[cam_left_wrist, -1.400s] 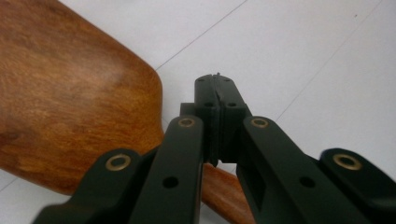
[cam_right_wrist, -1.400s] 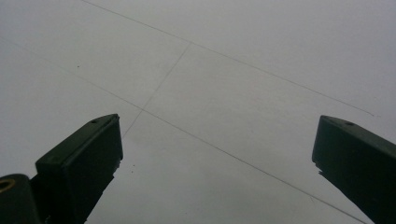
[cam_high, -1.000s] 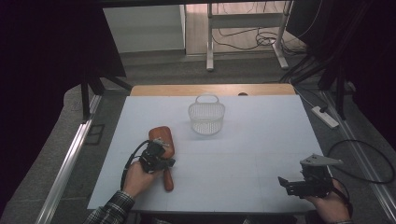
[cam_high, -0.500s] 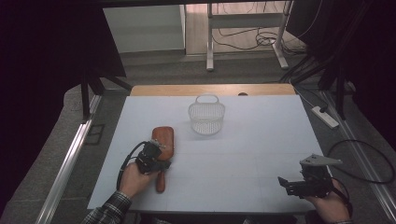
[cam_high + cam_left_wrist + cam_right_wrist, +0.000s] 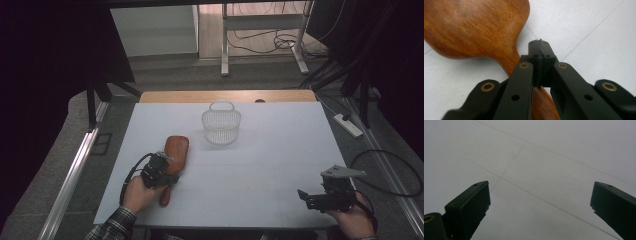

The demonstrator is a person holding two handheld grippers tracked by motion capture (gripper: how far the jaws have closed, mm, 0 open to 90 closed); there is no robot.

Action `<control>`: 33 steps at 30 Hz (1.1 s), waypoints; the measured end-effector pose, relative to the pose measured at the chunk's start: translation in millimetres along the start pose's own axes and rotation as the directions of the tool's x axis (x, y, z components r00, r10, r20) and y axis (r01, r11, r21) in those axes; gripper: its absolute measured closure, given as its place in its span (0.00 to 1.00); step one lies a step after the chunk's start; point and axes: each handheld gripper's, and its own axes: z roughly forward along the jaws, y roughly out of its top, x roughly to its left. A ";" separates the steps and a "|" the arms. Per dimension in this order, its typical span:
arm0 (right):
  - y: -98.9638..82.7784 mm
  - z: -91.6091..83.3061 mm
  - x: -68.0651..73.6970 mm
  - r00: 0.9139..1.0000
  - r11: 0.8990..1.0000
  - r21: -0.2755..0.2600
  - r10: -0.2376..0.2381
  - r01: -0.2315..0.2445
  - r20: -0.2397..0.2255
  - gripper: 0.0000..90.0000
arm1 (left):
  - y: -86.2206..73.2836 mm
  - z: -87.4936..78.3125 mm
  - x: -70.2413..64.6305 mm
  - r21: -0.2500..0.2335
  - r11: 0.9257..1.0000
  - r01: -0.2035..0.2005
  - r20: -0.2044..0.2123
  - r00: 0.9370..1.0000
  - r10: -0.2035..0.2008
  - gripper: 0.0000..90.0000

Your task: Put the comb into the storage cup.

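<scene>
Left gripper [image 5: 167,172] closed, jaws meeting above the wooden paddle [image 5: 176,150] near the table's [image 5: 280,150] left edge. Right gripper [image 5: 312,197] open, empty.

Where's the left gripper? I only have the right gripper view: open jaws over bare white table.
Observer: The left gripper is at the near left of the table, over the handle of the wooden paddle.
Operator: Gripping it?
Observer: Its jaws are shut tip to tip; the handle runs under them, not between the tips.
Operator: Anything else out there?
Observer: A clear basket stands upright toward the far edge, apart from the paddle.
</scene>
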 end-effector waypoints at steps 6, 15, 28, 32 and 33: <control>0.0 0.1 -0.1 1.000 1.000 0.002 0.001 -0.001 0.000 0.03 | -2.8 -2.0 2.9 0.001 1.000 0.018 0.007 1.000 -0.018 0.99; 0.0 0.1 -0.1 1.000 1.000 0.001 0.002 -0.002 0.000 0.03 | -7.9 -6.0 6.9 0.008 0.999 0.038 -0.012 0.999 -0.038 0.99; 0.0 0.1 0.0 1.000 1.000 0.002 0.001 -0.001 0.001 0.03 | -14.8 -13.0 20.8 -0.003 0.998 0.067 -0.052 0.996 -0.067 0.99; 0.1 0.1 0.0 1.000 1.000 0.002 0.001 -0.001 0.002 0.03 | -16.0 -14.2 24.4 0.002 0.997 0.075 -0.070 0.995 -0.075 0.99; 0.1 0.2 0.0 1.000 1.000 0.003 0.001 -0.001 0.002 0.03 | -16.2 -14.3 25.1 0.003 0.997 0.078 -0.076 0.994 -0.078 0.99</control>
